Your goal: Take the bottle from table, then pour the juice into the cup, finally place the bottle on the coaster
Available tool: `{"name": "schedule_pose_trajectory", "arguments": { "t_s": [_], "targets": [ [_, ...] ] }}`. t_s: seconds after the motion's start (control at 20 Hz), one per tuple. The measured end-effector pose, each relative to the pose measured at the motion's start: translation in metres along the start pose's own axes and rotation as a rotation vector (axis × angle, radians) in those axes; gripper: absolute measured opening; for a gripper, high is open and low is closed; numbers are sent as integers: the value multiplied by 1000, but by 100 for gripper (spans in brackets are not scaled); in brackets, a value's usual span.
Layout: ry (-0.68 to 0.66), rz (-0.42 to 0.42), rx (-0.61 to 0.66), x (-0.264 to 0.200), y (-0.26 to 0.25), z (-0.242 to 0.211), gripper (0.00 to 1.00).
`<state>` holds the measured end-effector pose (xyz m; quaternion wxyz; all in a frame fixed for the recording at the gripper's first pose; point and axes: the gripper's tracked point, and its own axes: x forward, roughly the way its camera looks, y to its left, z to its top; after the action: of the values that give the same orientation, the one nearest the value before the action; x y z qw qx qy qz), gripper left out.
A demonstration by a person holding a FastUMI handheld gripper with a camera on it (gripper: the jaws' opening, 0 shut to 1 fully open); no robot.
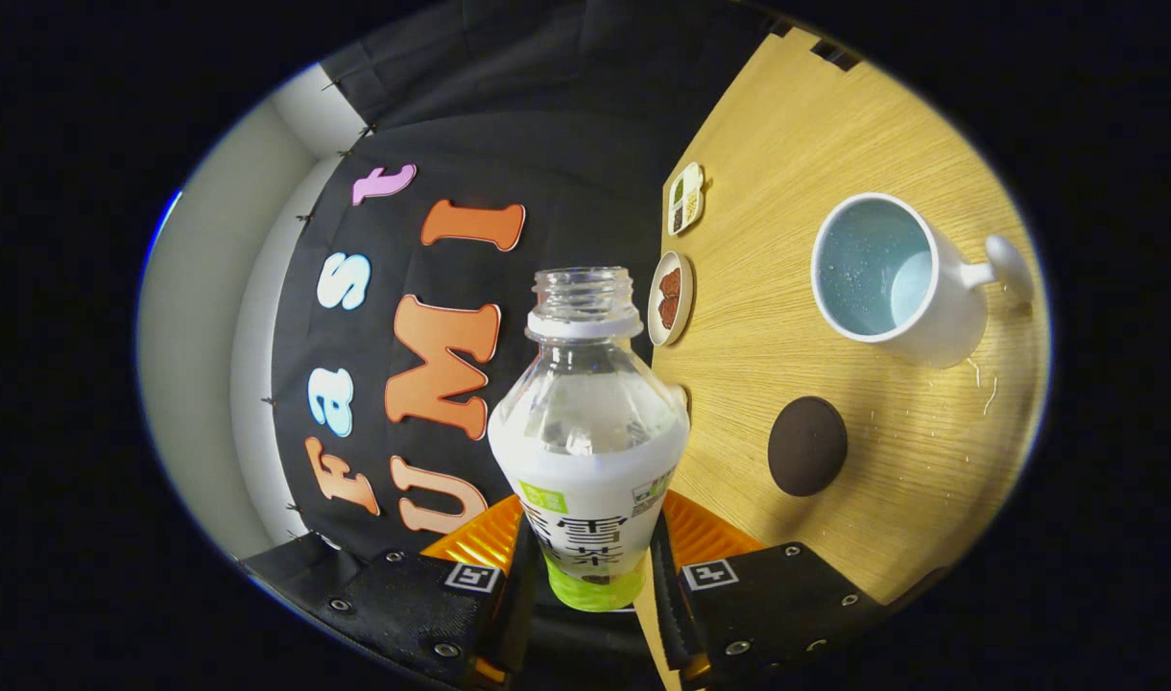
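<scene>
An uncapped clear plastic bottle (588, 432) with a white and green label sits between my fingers, and my gripper (590, 566) is shut on its lower body. The whole view is rolled sideways, so the wooden table (835, 144) stands up on the right and the bottle is tipped relative to it. A white mug (893, 278) with a pale blue inside lies beyond the fingers to the right, mouth facing me, handle pointing away. A round dark brown coaster (806, 446) lies on the table between the mug and my right finger. No liquid stream is visible at the bottle's mouth.
A small white dish with brown pieces (670, 297) and a small divided tray (684, 198) rest near the table's far edge, against the black cloth wall (547, 144). A few pale specks mark the wood below the mug.
</scene>
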<state>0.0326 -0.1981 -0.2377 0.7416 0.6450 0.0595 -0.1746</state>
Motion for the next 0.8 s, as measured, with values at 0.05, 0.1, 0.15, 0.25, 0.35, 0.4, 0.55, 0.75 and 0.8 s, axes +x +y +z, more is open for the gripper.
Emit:
{"name": "schedule_pose_trajectory", "arguments": {
  "t_s": [0.05, 0.1, 0.15, 0.25, 0.35, 0.4, 0.55, 0.75, 0.8],
  "targets": [
    [-4, 2, 22, 2, 0, 1, 54],
    [-4, -1, 42, 2, -1, 0, 54],
    [-5, -5, 62, 3, -3, -1, 54],
    [-7, -3, 107, 3, -3, 2, 54],
    [-5, -9, 119, 6, -4, 0, 54],
    [-2, -10, 122, 5, -4, 0, 54],
    [-10, 0, 170, 6, 1, 6, 54],
    [-18, -9, 211, 5, -5, 10, 54],
    [-21, -9, 223, 5, -5, 12, 54]
  ]
}}
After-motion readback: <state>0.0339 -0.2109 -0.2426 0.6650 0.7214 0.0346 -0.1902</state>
